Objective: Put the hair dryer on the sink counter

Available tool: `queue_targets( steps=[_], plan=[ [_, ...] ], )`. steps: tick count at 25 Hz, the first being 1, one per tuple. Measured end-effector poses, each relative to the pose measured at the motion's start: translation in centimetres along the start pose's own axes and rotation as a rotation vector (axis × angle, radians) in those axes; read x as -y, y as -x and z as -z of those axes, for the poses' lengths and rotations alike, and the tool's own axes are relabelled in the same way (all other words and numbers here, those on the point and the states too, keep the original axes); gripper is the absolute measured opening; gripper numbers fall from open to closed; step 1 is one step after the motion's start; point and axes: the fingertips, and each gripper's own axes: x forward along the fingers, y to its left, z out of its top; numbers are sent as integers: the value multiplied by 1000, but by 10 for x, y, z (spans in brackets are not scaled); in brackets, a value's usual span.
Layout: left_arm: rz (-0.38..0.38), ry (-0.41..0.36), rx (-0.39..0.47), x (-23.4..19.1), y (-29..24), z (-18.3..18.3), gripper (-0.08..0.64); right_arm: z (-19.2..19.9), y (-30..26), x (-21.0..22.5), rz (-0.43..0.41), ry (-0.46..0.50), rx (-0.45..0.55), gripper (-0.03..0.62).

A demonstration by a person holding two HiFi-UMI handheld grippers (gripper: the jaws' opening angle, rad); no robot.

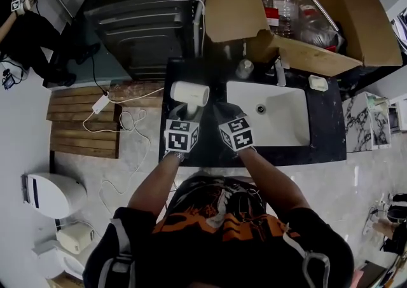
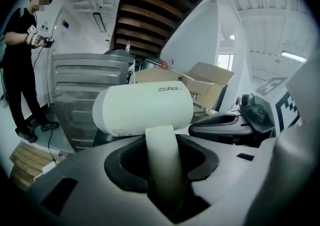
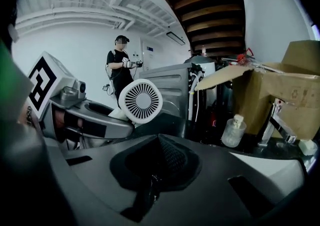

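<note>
far to your left a white toilet [image 1: 54,194] stands on the pale floor. past it, wooden slats [image 1: 86,121] carry a white power adapter [image 1: 100,103] with its cable looping across them. behind the slats is a grey metal cabinet [image 1: 143,26], and a person in black [image 1: 25,32] stands in the far corner. next comes your left gripper [image 1: 186,115] [image 2: 162,152]. its jaws are partly open and clamped on the handle of the hair dryer [image 1: 189,93] [image 2: 145,109], which fills the gap between the pads. the white barrel sits crosswise above the jaws, over the back left end of the black sink counter [image 1: 321,131], just left of the basin. from these views you cannot tell whether the dryer touches the counter. its round grille end [image 3: 141,101] faces your right gripper [image 1: 224,114] [image 3: 160,145]. that gripper hangs just beside the left one over the same stretch of counter, its dark pads closed together with nothing between them. both marker cubes sit side by side in front of your chest. to the right the white basin [image 1: 292,118] is sunk into the counter. along its back edge stand a small clear bottle [image 1: 245,68] [image 3: 233,131], then a chrome faucet [image 1: 280,72] [image 3: 275,125], then a pale bar of soap [image 1: 318,82] [image 3: 306,146]. an open cardboard box [image 1: 235,0] [image 3: 280,95] rises behind them with plastic bottles inside. at the far right, marble-patterned slabs [image 1: 365,121] lean beside the counter.
</note>
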Motion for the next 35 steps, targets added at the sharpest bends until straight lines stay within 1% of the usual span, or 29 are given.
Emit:
queue_targets(
  steps=[8, 12, 19, 22, 25, 28, 30, 33, 35],
  plan=[
    [-19, -1, -134, -14, -30, 35, 176, 45, -30, -3, -26, 66, -145, 14],
    [-26, -1, -199, -20, -41, 48, 176, 59, -43, -3, -37, 69, -201, 14],
    [-47, 13, -290, -33, -57, 63, 176, 79, -59, -4, -48, 76, -332, 14],
    [-52, 7, -292, -40, -64, 68, 176, 86, -63, -4, -58, 67, -375, 14],
    [-74, 20, -330, -48, -62, 74, 178, 92, -69, -2, -62, 71, -396, 14],
    [-65, 42, -339, -49, -63, 75, 178, 89, -72, -4, -67, 77, -399, 14],
    [-58, 35, -350, -48, -65, 75, 179, 87, -75, -5, -65, 84, -396, 14],
    [-32, 29, -404, -46, -69, 80, 184, 89, -80, -7, -66, 88, -399, 14],
    [-31, 24, -449, -47, -70, 84, 187, 92, -80, -10, -71, 84, -411, 14]
  ],
)
